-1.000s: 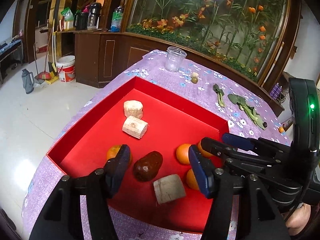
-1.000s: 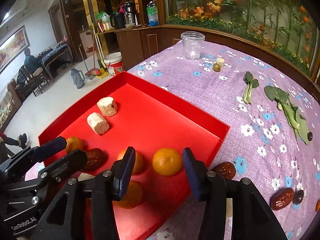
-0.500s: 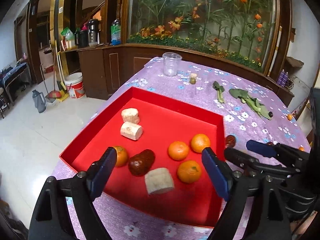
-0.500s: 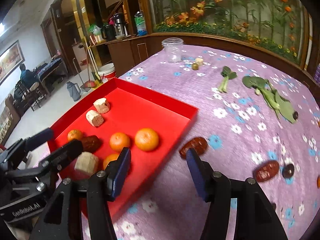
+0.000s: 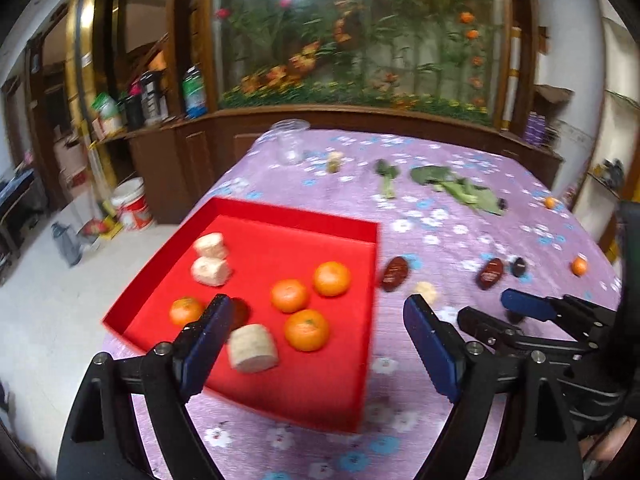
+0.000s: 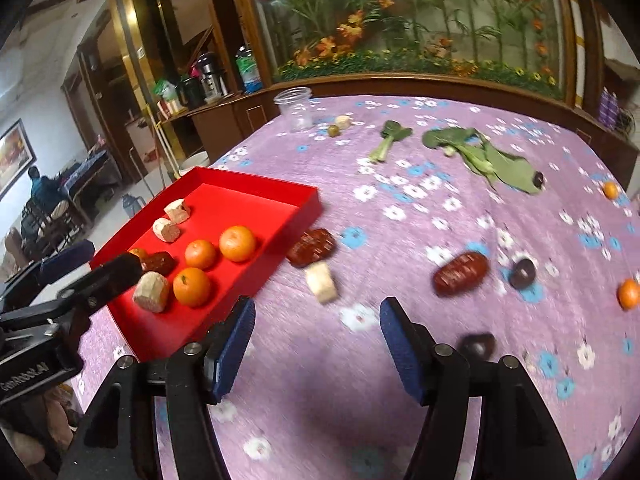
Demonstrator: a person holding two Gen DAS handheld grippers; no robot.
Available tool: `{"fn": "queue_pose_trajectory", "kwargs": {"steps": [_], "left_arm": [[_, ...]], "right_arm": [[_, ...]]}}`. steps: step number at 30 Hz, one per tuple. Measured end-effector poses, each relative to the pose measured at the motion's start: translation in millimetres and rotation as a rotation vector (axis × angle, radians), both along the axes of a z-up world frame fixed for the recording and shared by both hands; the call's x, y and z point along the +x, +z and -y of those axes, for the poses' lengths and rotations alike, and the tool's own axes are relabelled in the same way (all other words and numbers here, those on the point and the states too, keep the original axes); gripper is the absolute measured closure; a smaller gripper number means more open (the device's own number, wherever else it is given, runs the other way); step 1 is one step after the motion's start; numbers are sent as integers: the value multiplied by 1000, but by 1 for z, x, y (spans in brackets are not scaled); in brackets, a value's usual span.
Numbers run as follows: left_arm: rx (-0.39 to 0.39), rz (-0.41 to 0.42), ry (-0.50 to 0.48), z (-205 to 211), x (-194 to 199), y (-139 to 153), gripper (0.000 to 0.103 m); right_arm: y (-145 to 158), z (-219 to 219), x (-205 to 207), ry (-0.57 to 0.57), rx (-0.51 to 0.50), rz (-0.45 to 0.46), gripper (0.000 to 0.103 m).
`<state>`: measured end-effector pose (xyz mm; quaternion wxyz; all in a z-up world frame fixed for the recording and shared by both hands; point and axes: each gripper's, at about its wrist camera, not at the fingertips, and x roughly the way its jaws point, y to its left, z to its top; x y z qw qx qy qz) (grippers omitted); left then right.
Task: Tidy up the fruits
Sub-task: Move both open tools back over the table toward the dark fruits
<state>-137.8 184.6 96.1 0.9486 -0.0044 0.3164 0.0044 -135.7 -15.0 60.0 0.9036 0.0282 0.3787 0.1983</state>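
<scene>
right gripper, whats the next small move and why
Probably ease the right gripper forward and down over the pale chunk lying on the purple cloth just outside the red tray. Its jaws are open and empty, that piece sits almost straight ahead between them, and it is the nearest loose item; similar chunks already lie in the tray.

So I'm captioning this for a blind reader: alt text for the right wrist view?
An open, empty right claw hovers over a purple floral tablecloth scattered with fruit, beside a red tray holding oranges. The left claw reaches over the tray.
</scene>
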Motion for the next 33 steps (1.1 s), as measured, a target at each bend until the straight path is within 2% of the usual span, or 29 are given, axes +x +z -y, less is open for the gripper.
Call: {"fn": "queue_pose_trajectory", "kwargs": {"steps": [12, 20, 25, 30, 33], "left_arm": [[-101, -86, -97, 30, 8, -9, 17], [-75, -120, -153, 56, 15, -20, 17], [-106, -164, -192, 69, 27, -30, 17], [-161, -196, -212, 69, 48, -31, 17], [-171, -182, -238, 74, 64, -27, 18]], "right_arm": [[-15, 126, -24, -232, 109, -65, 33], [-19, 179, -33, -302, 98, -84, 31], [-18, 169, -21, -234, 74, -98, 31], [-20, 129, -2, -104, 37, -109, 31], [-23, 110, 8, -60, 8, -112, 31]]}}
